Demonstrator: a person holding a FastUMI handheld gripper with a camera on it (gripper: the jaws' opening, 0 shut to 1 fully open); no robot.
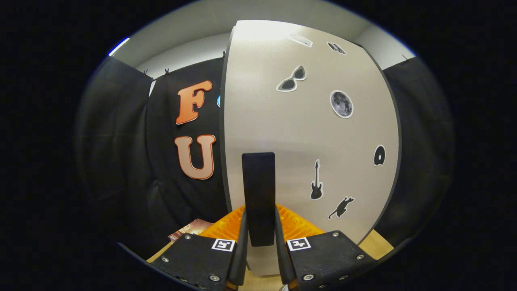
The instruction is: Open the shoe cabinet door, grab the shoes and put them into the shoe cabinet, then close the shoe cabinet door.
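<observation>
**Fingers clamped on the cabinet door handle**

Pale grey and matt, the shoe cabinet door (299, 133) stands upright straight ahead of the gripper (259, 242), with a thin dark edge down each side. A black vertical handle (259, 198) is mounted low on the door. The handle runs down between the two fingers (240, 250), and its lower end sits in the narrow gap they leave. Both fingers press against the handle's sides, one on each flank, so the gripper is clenched on the handle. Ribbed orange parts of the gripper show just beside the handle on both sides, near its lower end.

Stickers are scattered over the door on the side of the handle away from the dark cloth wall: a pair of sunglasses (291, 79) high above the handle, a round moon (341, 104) beyond that, a guitar (316, 180) just beside the handle, a leaping cat (341, 207) below the guitar, and a small round shape (379, 155) near the door's far edge. Two more stickers near the top of the door are too washed out to identify.

Below the door, a light wooden floor (379, 244) shows near the door's lower corner. On the other side of the handle, something flat and reddish-brown (190, 229) lies low down against the cloth wall; I cannot tell what it is.
</observation>
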